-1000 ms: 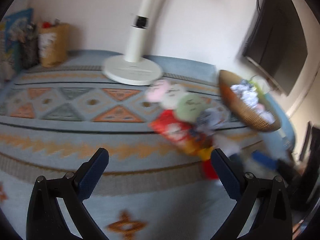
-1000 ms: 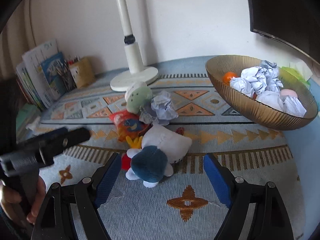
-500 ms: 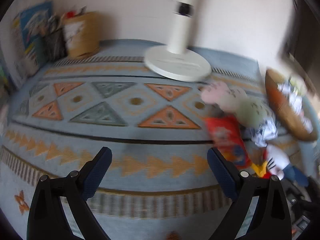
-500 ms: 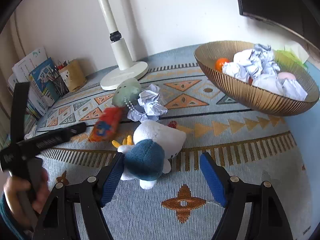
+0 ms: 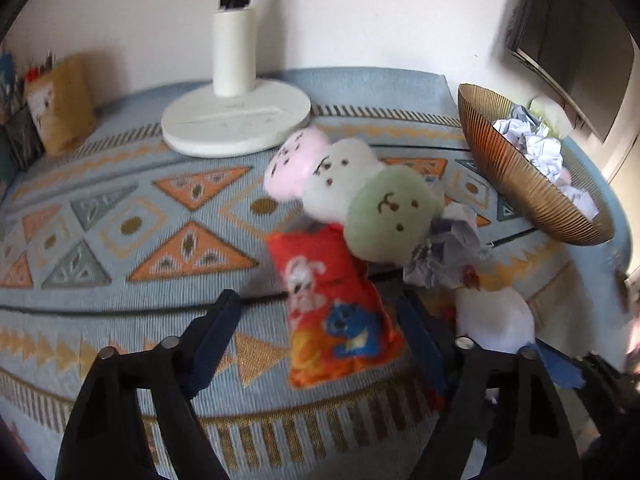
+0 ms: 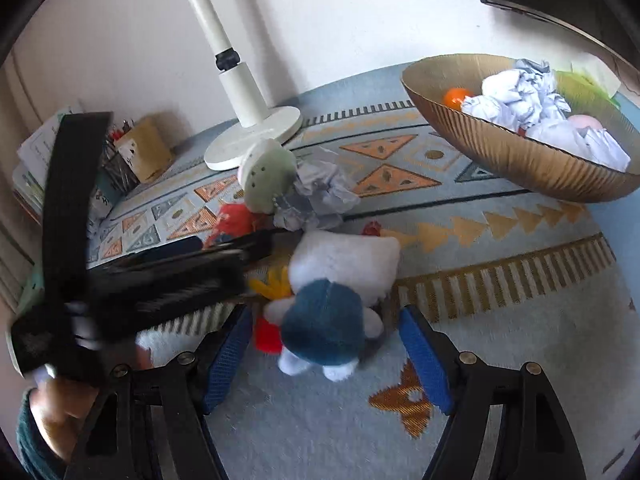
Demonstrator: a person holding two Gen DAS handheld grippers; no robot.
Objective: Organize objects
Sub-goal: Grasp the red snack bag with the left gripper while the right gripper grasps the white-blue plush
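Note:
A pile of toys lies on the patterned cloth. My left gripper is open, its fingers on either side of the red snack-print pouch. Behind it lie a pink, white and green plush and a crumpled paper ball. My right gripper is open around the blue end of a white-and-blue plush doll. The left gripper reaches in from the left over the red pouch. A gold bowl at the right holds crumpled papers and an orange ball.
A white lamp base stands at the back. A tan box and books stand at the back left. A dark monitor hangs at the right above the bowl.
My left gripper swung away to the left, then came back in around the red pouch. My right gripper moved forward around the plush doll's blue end.

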